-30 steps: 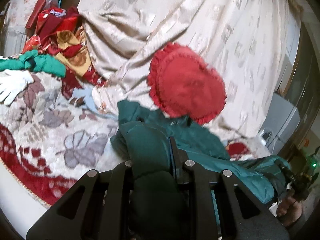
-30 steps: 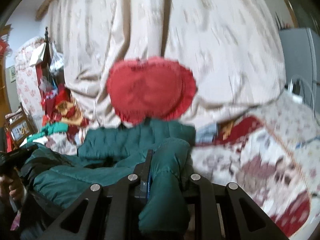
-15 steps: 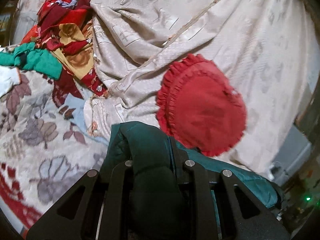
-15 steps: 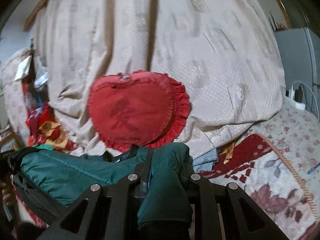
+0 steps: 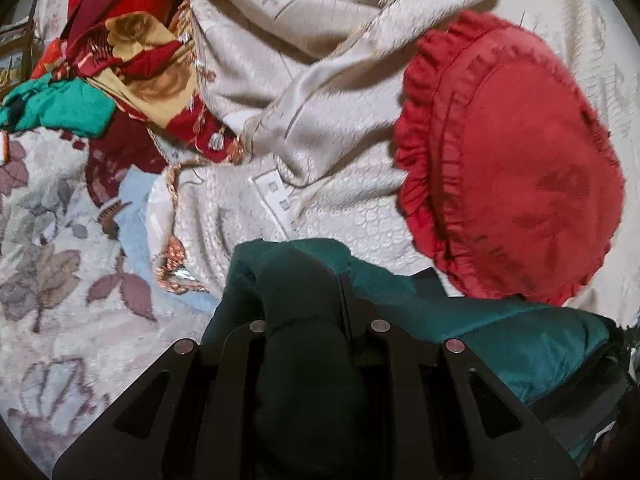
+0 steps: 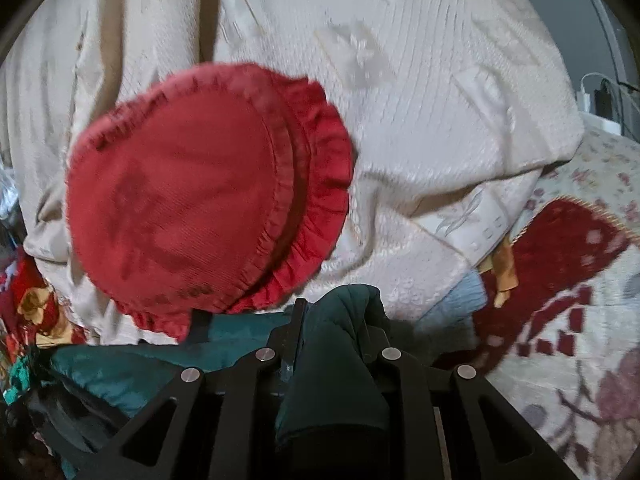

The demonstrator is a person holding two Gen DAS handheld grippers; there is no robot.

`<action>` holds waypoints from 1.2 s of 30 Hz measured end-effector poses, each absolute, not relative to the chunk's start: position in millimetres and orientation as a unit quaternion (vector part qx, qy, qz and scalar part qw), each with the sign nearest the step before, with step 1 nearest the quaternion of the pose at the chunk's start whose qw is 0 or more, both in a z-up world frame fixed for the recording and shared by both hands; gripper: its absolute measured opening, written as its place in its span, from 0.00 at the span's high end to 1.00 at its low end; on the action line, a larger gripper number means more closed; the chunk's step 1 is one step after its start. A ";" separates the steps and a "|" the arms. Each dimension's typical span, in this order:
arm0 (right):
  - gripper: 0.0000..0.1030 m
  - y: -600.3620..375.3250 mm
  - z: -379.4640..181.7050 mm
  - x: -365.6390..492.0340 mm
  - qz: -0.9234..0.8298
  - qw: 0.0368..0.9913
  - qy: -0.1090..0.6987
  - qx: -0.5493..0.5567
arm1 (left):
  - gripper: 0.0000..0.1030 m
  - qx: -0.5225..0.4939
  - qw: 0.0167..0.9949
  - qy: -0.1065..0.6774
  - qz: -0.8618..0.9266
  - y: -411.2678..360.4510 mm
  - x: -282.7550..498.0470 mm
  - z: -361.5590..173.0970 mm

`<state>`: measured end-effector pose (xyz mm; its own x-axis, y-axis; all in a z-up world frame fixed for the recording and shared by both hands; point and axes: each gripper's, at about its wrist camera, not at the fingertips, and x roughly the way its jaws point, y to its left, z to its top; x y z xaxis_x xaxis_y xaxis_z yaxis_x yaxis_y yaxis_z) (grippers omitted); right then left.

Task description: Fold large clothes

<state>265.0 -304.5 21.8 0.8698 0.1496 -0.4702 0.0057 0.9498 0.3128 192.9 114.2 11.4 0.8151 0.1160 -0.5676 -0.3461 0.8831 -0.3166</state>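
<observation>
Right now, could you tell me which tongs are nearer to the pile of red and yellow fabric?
Left. The left tongs have the pile close ahead-left; from the right tongs it sits far left.

A big cream cloth with woven patterns (image 5: 320,92) fills the back. A red heart-shaped pillow with a frilly edge (image 6: 200,188) leans on it. Below the pillow lies a flowery cream and red blanket (image 5: 60,280). Left of the pillow sits a pile of red, yellow and green clothes (image 5: 120,64).

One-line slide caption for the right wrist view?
Right gripper clamped on green quilted jacket, before red frilled cushion.
</observation>
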 end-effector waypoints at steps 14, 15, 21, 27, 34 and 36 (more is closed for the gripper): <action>0.59 -313.5 -13.0 305.3 0.095 0.918 0.325 0.208 | 0.40 -0.292 0.899 0.319 0.062 132.7 218.6 1.9; 0.49 -315.6 -9.2 303.1 0.105 0.915 0.322 0.220 | 0.31 -0.314 0.897 0.307 0.044 137.5 216.4 6.5; 0.18 -327.0 21.0 275.2 0.178 0.904 0.254 0.295 | 0.22 -0.343 0.915 0.214 0.008 148.9 197.1 42.8; 0.18 -314.1 39.5 257.8 0.196 0.925 0.207 0.252 | 0.20 -0.279 0.944 0.177 -0.008 130.2 192.2 68.0; 0.19 -258.2 57.0 270.5 0.157 0.954 0.235 0.099 | 0.20 -0.179 0.954 0.238 0.025 97.7 230.0 59.0; 0.19 -249.0 54.8 284.5 0.140 0.952 0.263 0.069 | 0.20 -0.162 0.949 0.268 0.039 94.7 243.3 51.5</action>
